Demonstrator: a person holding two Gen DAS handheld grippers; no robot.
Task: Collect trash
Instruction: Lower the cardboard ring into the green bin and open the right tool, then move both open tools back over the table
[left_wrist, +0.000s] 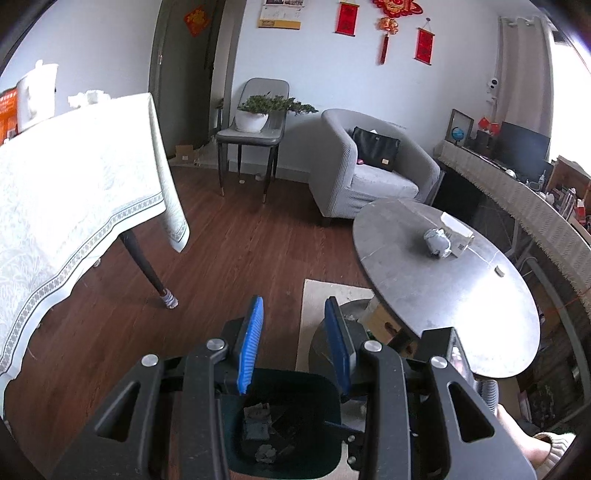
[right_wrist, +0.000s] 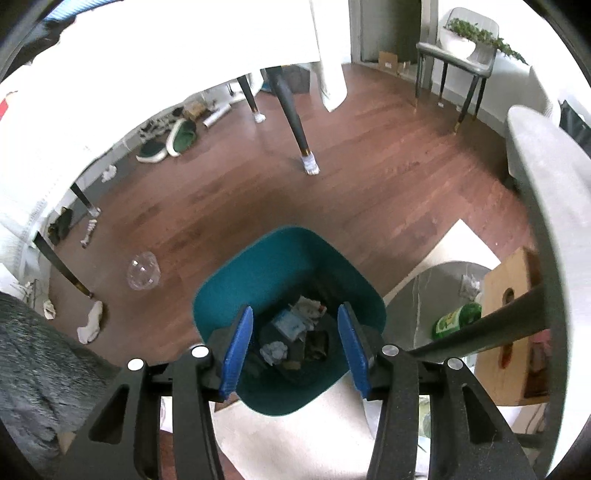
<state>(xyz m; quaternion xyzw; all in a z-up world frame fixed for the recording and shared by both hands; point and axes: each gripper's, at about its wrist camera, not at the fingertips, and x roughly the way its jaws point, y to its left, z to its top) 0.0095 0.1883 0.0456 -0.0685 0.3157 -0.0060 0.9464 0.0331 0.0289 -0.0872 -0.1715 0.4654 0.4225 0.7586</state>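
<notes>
Trash lies in several places. In the left wrist view, a crumpled grey wad (left_wrist: 437, 241) sits on the round grey table (left_wrist: 480, 317), touching a white box (left_wrist: 457, 230) just behind it. The left gripper (left_wrist: 293, 325) hangs above the floor with its blue-padded fingers (left_wrist: 252, 343) spread apart and nothing between them. Below it stands the teal bin (left_wrist: 321, 454), with paper scraps (left_wrist: 258, 424) at its bottom. To the left stands a table under a white patterned cloth (left_wrist: 74, 192); a grey armchair (left_wrist: 373, 173) and a chair bearing a potted plant (left_wrist: 258, 110) stand by the far wall.

In the right wrist view, the right gripper (right_wrist: 295, 328) hovers straight over the teal bin (right_wrist: 273, 258), its fingers (right_wrist: 236, 354) wide apart and empty. The bin holds crumpled paper (right_wrist: 274, 351) and other wrappers (right_wrist: 295, 321). On the wooden floor (right_wrist: 369, 177) left of the bin lies a clear crushed plastic piece (right_wrist: 143, 271), well apart from it. Farther left, near a table leg, lies a white sock-like rag (right_wrist: 91, 322). A small white wad (right_wrist: 109, 172) lies by the wall. A green bottle (right_wrist: 456, 317) rests right of the bin, under the round table.
</notes>
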